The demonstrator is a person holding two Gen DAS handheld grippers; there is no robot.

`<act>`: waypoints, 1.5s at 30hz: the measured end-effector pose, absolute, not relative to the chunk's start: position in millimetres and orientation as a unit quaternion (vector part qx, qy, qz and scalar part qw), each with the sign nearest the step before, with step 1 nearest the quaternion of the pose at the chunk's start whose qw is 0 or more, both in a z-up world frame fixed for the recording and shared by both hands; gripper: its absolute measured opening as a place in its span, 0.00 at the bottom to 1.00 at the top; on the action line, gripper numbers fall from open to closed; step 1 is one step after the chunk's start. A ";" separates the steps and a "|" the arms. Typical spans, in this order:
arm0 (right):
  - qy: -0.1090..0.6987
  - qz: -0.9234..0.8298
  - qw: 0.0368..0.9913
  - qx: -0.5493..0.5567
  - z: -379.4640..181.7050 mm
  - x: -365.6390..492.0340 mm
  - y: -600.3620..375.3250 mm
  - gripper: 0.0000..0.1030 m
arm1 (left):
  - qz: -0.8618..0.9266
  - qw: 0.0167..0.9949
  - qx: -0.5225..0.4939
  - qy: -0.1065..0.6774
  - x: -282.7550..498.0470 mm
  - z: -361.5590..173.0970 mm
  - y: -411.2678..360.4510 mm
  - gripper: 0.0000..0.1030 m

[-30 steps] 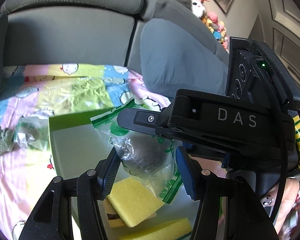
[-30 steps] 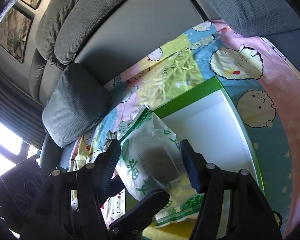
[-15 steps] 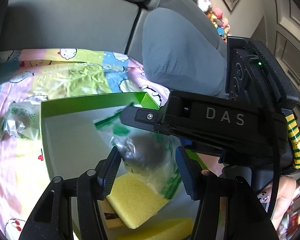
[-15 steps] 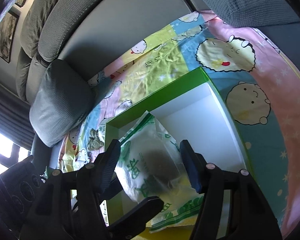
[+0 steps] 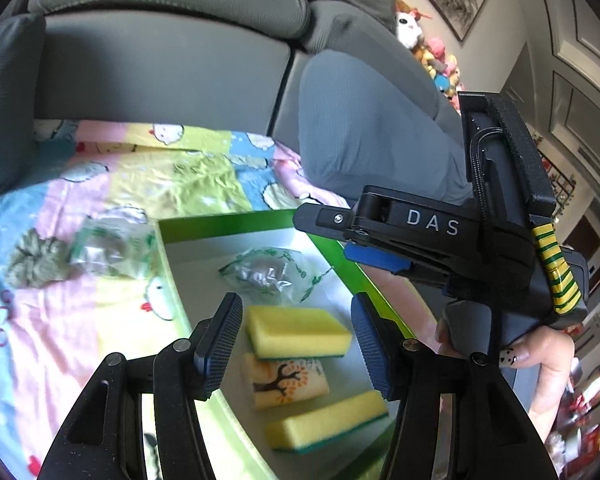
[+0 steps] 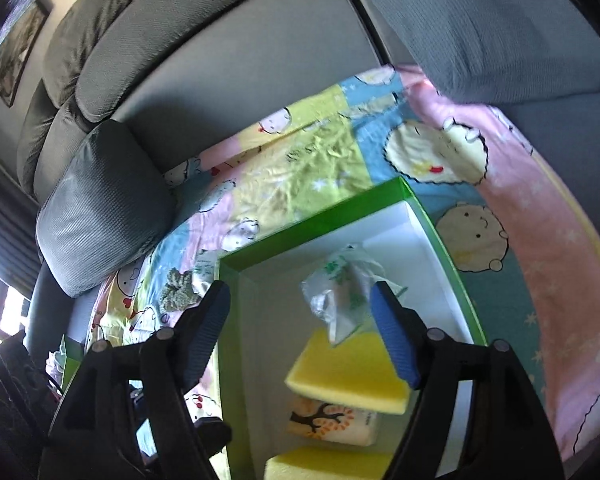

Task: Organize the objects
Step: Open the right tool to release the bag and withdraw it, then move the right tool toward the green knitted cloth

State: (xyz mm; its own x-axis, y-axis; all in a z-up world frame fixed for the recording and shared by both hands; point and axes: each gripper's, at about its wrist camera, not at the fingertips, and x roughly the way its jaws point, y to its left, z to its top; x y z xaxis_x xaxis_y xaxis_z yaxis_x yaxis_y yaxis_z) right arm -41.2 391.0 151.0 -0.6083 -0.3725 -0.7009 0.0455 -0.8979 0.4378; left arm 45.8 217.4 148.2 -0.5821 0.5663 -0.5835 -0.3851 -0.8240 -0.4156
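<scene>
Green box sits on cartoon blanket over grey sofa; both fingers spread, empty.

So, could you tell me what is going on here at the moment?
A person is sorting small items into a green-rimmed box on a cartoon-print blanket over a grey sofa. A plastic bag lies in the box beside two yellow sponges and a tree-print packet. The left tool and the right tool are both open and hold nothing. Another bag and a grey scrunchie lie on the blanket outside the box.
</scene>
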 end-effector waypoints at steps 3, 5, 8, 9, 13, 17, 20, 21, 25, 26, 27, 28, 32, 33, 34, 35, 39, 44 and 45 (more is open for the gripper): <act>-0.174 -0.885 0.124 0.414 163.1 -31.6 375.2 0.76 | 0.885 0.263 -0.363 -0.121 53.6 154.7 197.6 0.56; -0.158 -0.892 0.126 0.405 170.4 -25.9 362.5 0.82 | 0.887 0.260 -0.362 -0.120 58.7 157.7 182.6 0.56; -0.130 -0.900 0.133 0.394 180.0 -17.1 340.8 0.83 | 0.891 0.247 -0.362 -0.121 65.0 160.0 153.0 0.56; -0.123 -0.902 0.136 0.391 182.9 -14.2 333.4 0.85 | 0.892 0.244 -0.363 -0.119 66.5 160.0 144.1 0.58; -0.089 -0.910 0.155 0.373 192.8 -3.9 299.1 0.88 | 0.898 0.221 -0.364 -0.112 72.3 158.6 102.5 0.71; -0.066 -0.916 0.171 0.357 197.4 3.0 263.8 0.92 | 0.910 0.187 -0.356 -0.101 77.1 153.1 59.6 0.73; -0.052 -0.915 0.188 0.354 195.5 4.7 232.4 0.92 | 0.915 0.170 -0.345 -0.121 77.8 142.1 28.1 0.77; -0.047 -0.914 0.192 0.354 193.5 4.5 223.5 0.92 | 0.915 0.168 -0.342 -0.132 77.3 136.6 17.8 0.77; -0.039 -0.909 0.200 0.364 179.5 1.9 188.5 0.92 | 0.917 0.130 -0.351 -0.137 71.8 119.2 -11.4 0.78; -0.040 -0.907 0.200 0.369 175.7 0.6 181.7 0.92 | 0.916 0.123 -0.355 -0.140 69.8 115.3 -19.2 0.78; -0.043 -0.904 0.202 0.375 171.1 -1.6 175.6 0.92 | 0.914 0.119 -0.359 -0.146 67.1 111.8 -25.6 0.78; -0.047 -0.900 0.204 0.383 166.0 -4.6 169.0 0.92 | 0.912 0.115 -0.363 -0.153 65.8 109.2 -31.9 0.78; -0.062 -0.890 0.192 0.409 149.8 -18.1 144.6 0.92 | 0.905 0.083 -0.378 -0.179 63.0 102.2 -57.0 0.78; -0.063 -0.890 0.188 0.411 146.0 -21.8 139.3 0.92 | 0.901 0.076 -0.384 -0.186 62.2 100.1 -62.1 0.78; -0.065 -0.890 0.182 0.414 141.0 -25.9 133.5 0.92 | 0.899 0.072 -0.389 -0.187 61.2 98.5 -64.9 0.78; -0.065 -0.889 0.176 0.417 136.6 -30.0 129.0 0.93 | 0.897 0.067 -0.395 -0.188 59.7 96.6 -67.9 0.78; -0.061 -0.883 0.149 0.442 115.0 -53.1 113.6 0.93 | 0.893 0.047 -0.404 -0.191 57.7 92.9 -74.5 0.78; -0.049 -0.872 0.124 0.472 89.7 -84.8 100.5 0.92 | 0.888 0.053 -0.415 -0.192 54.5 90.0 -73.6 0.78; -0.045 -0.868 0.121 0.479 84.3 -90.4 97.8 0.92 | 0.888 0.053 -0.415 -0.192 53.3 90.2 -73.8 0.78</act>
